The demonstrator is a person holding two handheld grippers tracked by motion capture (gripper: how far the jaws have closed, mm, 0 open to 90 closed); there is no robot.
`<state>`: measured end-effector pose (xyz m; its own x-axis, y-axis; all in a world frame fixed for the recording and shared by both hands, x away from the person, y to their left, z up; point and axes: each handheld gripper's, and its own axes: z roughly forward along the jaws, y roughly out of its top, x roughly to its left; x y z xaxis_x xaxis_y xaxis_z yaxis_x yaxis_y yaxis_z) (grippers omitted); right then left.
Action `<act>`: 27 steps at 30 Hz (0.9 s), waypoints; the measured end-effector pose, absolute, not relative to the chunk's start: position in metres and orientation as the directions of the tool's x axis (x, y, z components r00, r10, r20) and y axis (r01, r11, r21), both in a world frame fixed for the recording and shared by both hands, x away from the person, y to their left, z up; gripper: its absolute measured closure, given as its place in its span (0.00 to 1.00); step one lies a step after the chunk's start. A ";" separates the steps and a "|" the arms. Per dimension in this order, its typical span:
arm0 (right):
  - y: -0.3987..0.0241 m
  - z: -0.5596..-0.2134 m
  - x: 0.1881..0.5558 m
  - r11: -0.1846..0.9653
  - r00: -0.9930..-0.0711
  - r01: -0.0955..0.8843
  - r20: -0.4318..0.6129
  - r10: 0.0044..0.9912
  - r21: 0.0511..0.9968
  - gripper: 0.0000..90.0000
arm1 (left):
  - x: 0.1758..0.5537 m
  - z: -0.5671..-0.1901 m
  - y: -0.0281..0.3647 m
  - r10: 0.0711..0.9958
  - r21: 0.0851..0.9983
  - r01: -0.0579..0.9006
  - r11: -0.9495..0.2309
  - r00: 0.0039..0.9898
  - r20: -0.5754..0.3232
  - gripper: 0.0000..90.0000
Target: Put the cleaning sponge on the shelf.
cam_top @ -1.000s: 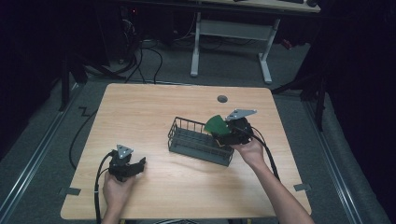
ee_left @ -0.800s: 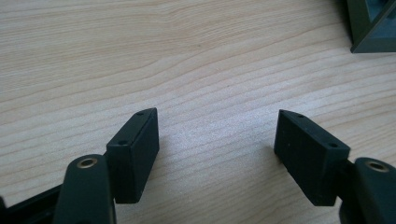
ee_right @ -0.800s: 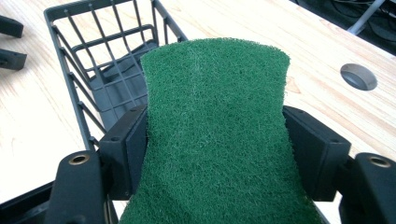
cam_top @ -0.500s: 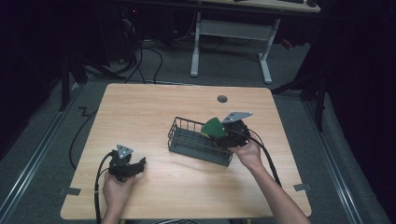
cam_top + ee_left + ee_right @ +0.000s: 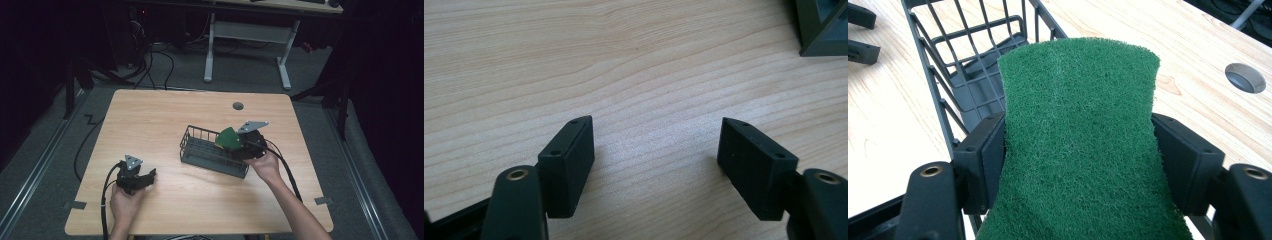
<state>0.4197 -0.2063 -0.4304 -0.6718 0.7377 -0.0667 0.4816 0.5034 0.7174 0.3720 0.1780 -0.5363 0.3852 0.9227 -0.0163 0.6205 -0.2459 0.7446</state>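
Dark wire basket w/ solid base (image 5: pixel 212 152) sits on the light wooden table (image 5: pixel 165 115), a bit right of centre, long axis running diagonally. Right gripper (image 5: pixel 239 141) is at the basket's right end w/ a green scouring pad (image 5: pixel 229 138) between its jaws, pad over the basket's right end. Left gripper (image 5: pixel 145 176) is near the front-left of the table, well apart from the basket, jaws pointing right. Round grey cable hole (image 5: pixel 238 106) lies behind the basket, near the far edge. White-legged desk frame (image 5: pixel 247 35) stands on the floor beyond the table.
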 end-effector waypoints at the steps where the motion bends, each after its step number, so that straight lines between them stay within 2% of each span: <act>1: -0.207 -0.430 0.420 0.499 -0.671 0.485 -0.061 0.739 0.719 0.32 | 0.372 -0.536 0.178 0.923 0.745 0.621 -0.246 0.385 -0.017 0.35; 7: -0.208 -0.433 0.419 0.489 -0.666 0.489 -0.053 0.744 0.723 0.32 | 0.372 -0.536 0.178 0.923 0.744 0.620 -0.248 0.385 -0.014 0.35; 11: -0.213 -0.436 0.420 0.449 -0.664 0.513 0.006 0.748 0.732 0.32 | 0.372 -0.536 0.178 0.922 0.745 0.620 -0.247 0.386 -0.016 0.35; 18: -0.208 -0.433 0.416 0.500 -0.670 0.477 -0.069 0.739 0.722 0.32 | 0.372 -0.536 0.178 0.922 0.745 0.619 -0.248 0.387 -0.015 0.36; 25: -0.206 -0.435 0.416 0.513 -0.665 0.482 -0.085 0.742 0.710 0.31 | 0.372 -0.536 0.178 0.922 0.745 0.619 -0.248 0.387 -0.015 0.36; 27: -0.204 -0.433 0.413 0.530 -0.657 0.463 -0.127 0.743 0.710 0.32 | 0.372 -0.536 0.178 0.922 0.745 0.619 -0.248 0.388 -0.016 0.36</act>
<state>0.4129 -0.2042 -0.4331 -0.6570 0.7431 -0.1268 0.4629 0.5304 0.7102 0.3719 0.1778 -0.5363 0.3878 0.9216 -0.0157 0.6191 -0.2478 0.7452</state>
